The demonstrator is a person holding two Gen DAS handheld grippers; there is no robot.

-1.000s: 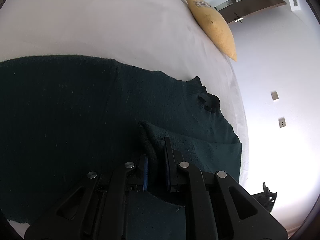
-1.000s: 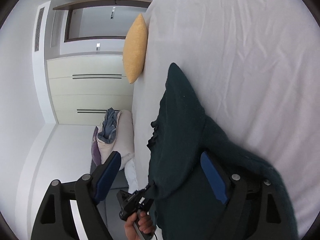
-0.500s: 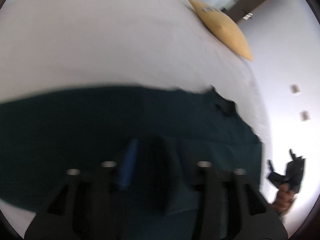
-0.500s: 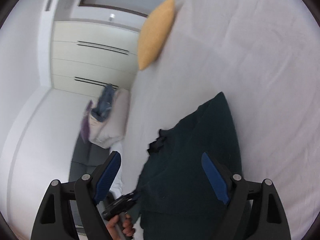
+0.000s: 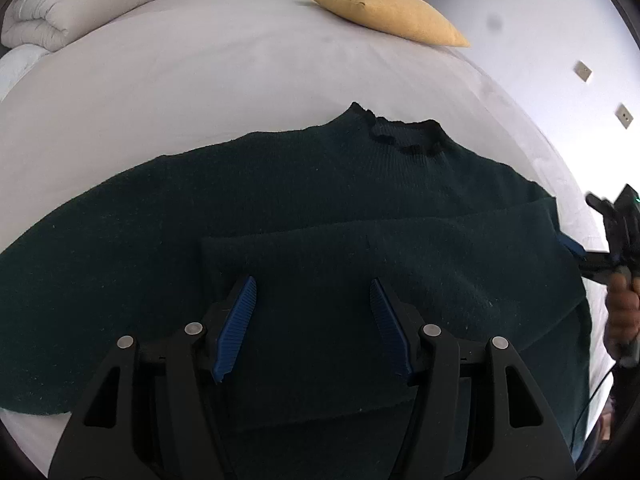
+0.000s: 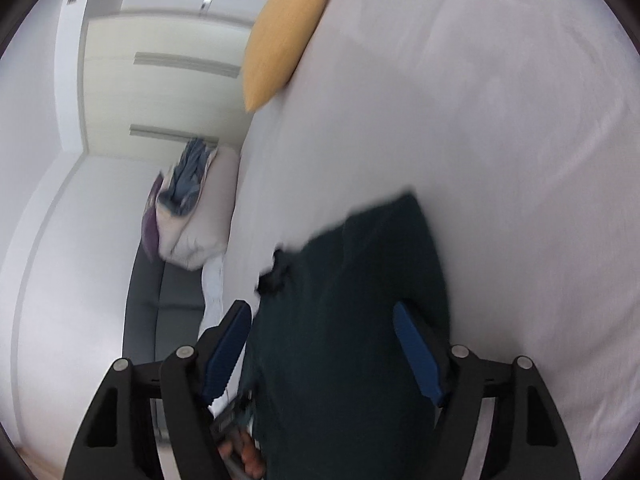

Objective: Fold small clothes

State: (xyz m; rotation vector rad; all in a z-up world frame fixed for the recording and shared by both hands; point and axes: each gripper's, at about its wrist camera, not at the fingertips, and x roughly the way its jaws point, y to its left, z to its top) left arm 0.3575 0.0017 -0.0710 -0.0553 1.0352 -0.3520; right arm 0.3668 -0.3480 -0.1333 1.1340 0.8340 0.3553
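A dark green knitted sweater [image 5: 280, 208] lies flat on the white bed [image 5: 200, 72], collar toward the far side. One sleeve [image 5: 400, 264] is folded across its body. My left gripper [image 5: 312, 320] is open and empty just above the folded sleeve. My right gripper [image 6: 324, 348] is open and empty above the sweater [image 6: 360, 320] near its collar end. The right gripper also shows in the left wrist view [image 5: 612, 240] at the sweater's right edge, held by a hand.
A yellow pillow [image 5: 380, 12] lies at the far side of the bed, also seen in the right wrist view [image 6: 280, 32]. A folded duvet with clothes on it [image 6: 192, 208] sits beside the bed. A white wardrobe [image 6: 160, 80] stands behind.
My left gripper let go of the sleeve, opened and pulled back above it. The sleeve now lies folded across the body. My right gripper stayed open and swung away over the sweater.
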